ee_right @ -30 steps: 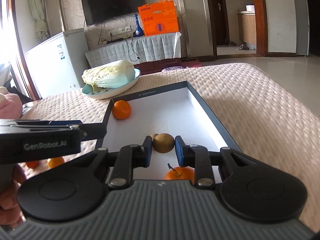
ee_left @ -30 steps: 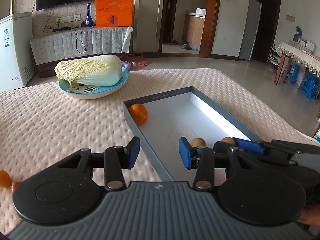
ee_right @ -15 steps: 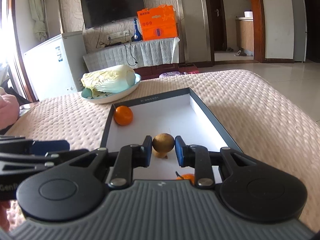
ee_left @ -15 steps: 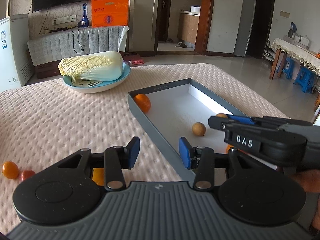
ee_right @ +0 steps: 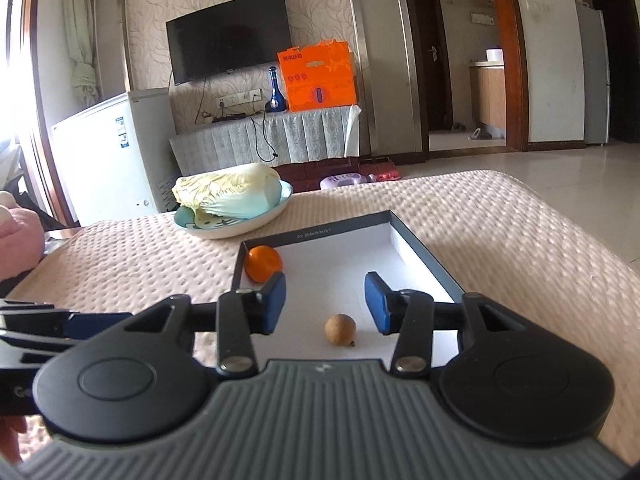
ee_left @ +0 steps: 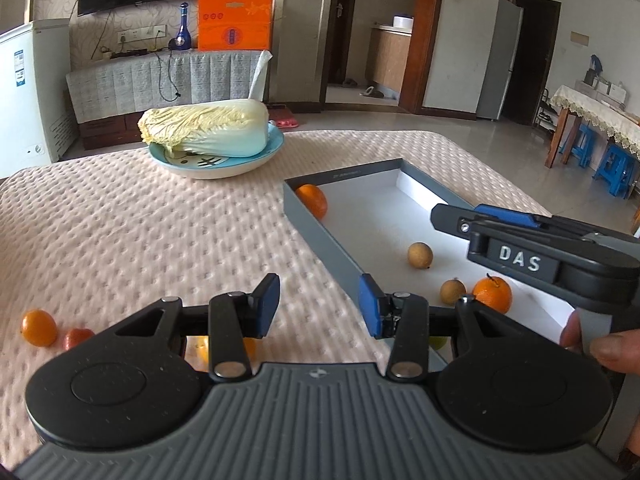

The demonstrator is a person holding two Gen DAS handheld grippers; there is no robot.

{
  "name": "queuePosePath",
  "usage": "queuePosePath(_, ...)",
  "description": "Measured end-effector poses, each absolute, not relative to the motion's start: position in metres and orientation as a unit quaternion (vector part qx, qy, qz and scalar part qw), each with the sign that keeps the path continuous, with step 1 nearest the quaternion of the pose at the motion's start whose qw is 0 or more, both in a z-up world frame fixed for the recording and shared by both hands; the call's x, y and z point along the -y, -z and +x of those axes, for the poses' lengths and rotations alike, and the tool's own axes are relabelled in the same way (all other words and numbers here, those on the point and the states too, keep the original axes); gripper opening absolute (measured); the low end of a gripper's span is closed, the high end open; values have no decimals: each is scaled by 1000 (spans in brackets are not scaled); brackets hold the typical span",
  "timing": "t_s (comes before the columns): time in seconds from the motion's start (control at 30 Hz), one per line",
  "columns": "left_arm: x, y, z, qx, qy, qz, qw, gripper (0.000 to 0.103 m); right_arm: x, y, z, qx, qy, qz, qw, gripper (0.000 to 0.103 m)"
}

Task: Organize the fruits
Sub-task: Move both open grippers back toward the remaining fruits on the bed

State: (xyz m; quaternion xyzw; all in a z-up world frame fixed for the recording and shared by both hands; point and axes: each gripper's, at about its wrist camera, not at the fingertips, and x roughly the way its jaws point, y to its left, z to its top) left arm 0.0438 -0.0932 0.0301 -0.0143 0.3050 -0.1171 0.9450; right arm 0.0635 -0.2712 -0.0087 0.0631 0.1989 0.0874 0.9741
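The surface point(ee_left: 132, 240) is covered by a pale pink dimpled cloth and carries everything else. On its right half lies a shallow grey box point(ee_left: 320, 242) with a white floor, its long side running away from the cameras. At the far side of the surface a blue-rimmed plate point(ee_left: 216, 166) holds a whole napa cabbage point(ee_left: 208, 128) lying on its side.

The right tool point(ee_right: 325, 304) hangs over the near end of the box; its jaws have just been opening and now stand apart with nothing pressed between the blue pads. The left tool point(ee_left: 319, 306) straddles the box's left wall, one pad over the cloth and one over the box, jaws moderately apart and empty. A thumb point(ee_left: 612, 350) shows at the right edge of the left wrist view.

Inside the box, an orange point(ee_left: 313, 200) sits in the far left corner, and a second orange with a stem point(ee_left: 492, 294) lies near the front. A brown longan point(ee_right: 340, 330) rests on the white floor below and between the right tool's pads, clear of both. Another longan point(ee_left: 453, 292) lies just beside the stemmed orange.

Outside the box, on the cloth at the left, a small orange fruit point(ee_left: 39, 327) sits against a smaller reddish one point(ee_left: 77, 338), possibly a cherry tomato.
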Motion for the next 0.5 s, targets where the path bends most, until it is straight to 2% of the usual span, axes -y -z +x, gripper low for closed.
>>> queuePosePath(0.5,79,-26,33,-305,110,-19,946,49,264,7,54,-199,-80,62,975,46)
